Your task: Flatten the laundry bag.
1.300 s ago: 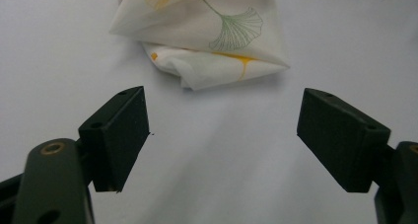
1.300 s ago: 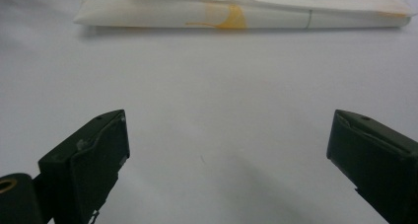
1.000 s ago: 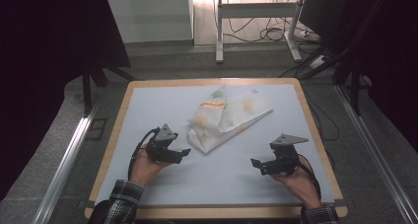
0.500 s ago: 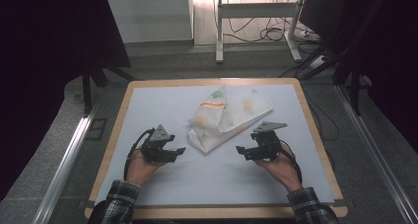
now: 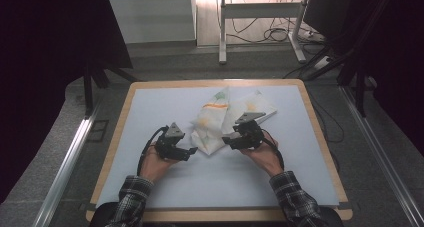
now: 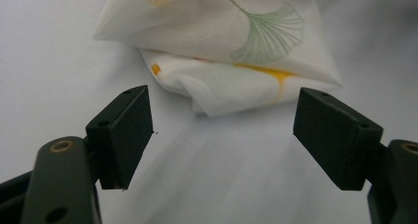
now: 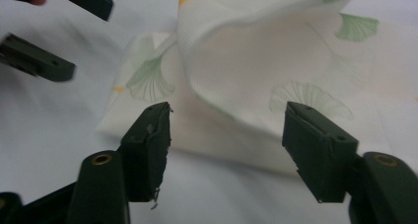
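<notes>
Crumpled, not yet spread or folded: white cloth with a green and yellow leaf print, heaped at centre frame on the pale table mat. Closing in from lower left, left gripper, jaws apart and empty, cloth's near corner just ahead of them. From lower right, right gripper at the cloth's edge, jaws just narrowed yet clear of the fabric, a raised fold between them. No grasp made so far; gripping, lifting and laying out all left to do, by the look of it.
</notes>
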Action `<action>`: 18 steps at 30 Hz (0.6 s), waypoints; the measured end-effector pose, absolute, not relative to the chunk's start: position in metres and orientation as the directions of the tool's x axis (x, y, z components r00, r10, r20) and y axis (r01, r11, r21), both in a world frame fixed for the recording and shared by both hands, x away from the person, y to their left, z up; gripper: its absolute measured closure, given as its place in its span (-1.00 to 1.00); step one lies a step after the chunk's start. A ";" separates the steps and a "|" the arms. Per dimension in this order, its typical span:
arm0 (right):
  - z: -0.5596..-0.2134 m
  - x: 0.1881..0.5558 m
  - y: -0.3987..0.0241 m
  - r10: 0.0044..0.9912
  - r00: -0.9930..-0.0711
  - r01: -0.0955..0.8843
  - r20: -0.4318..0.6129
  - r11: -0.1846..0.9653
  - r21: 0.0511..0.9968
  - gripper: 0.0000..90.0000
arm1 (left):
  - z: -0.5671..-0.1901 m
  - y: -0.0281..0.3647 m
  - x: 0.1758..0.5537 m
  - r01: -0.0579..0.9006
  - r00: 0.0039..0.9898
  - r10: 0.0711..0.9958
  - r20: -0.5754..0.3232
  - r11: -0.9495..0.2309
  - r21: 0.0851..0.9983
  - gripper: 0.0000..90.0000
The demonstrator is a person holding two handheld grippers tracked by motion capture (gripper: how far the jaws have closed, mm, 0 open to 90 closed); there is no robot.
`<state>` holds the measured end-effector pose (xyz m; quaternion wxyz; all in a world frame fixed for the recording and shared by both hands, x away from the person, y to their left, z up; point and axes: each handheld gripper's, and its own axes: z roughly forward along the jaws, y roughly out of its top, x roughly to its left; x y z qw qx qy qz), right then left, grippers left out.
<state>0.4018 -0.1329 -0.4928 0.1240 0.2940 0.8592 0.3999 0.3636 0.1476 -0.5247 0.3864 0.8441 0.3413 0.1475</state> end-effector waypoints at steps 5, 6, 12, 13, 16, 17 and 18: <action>-0.500 0.410 -0.113 0.596 -0.803 0.377 -0.019 0.533 0.757 0.02 | -0.535 0.135 0.377 0.478 0.711 0.703 0.012 -0.496 0.725 -0.43; -0.501 0.410 -0.111 0.602 -0.798 0.376 -0.031 0.537 0.755 0.22 | -0.537 0.133 0.378 0.479 0.711 0.703 0.017 -0.503 0.720 -0.40; -0.492 0.414 -0.114 0.609 -0.793 0.400 -0.003 0.525 0.752 0.94 | -0.541 0.126 0.380 0.507 0.713 0.700 -0.047 -0.467 0.724 0.19; -0.489 0.414 -0.116 0.609 -0.793 0.401 0.002 0.519 0.755 0.95 | -0.540 0.125 0.379 0.507 0.719 0.693 -0.054 -0.469 0.723 0.35; -0.471 0.414 -0.126 0.615 -0.789 0.404 0.021 0.493 0.771 0.95 | -0.534 0.123 0.376 0.497 0.734 0.677 -0.051 -0.485 0.719 0.80; -0.465 0.414 -0.128 0.616 -0.788 0.402 0.021 0.487 0.775 0.95 | -0.529 0.124 0.374 0.492 0.745 0.664 -0.063 -0.483 0.724 0.83; -0.457 0.413 -0.132 0.620 -0.784 0.399 0.021 0.479 0.782 0.95 | -0.519 0.127 0.372 0.481 0.757 0.650 -0.068 -0.484 0.731 0.84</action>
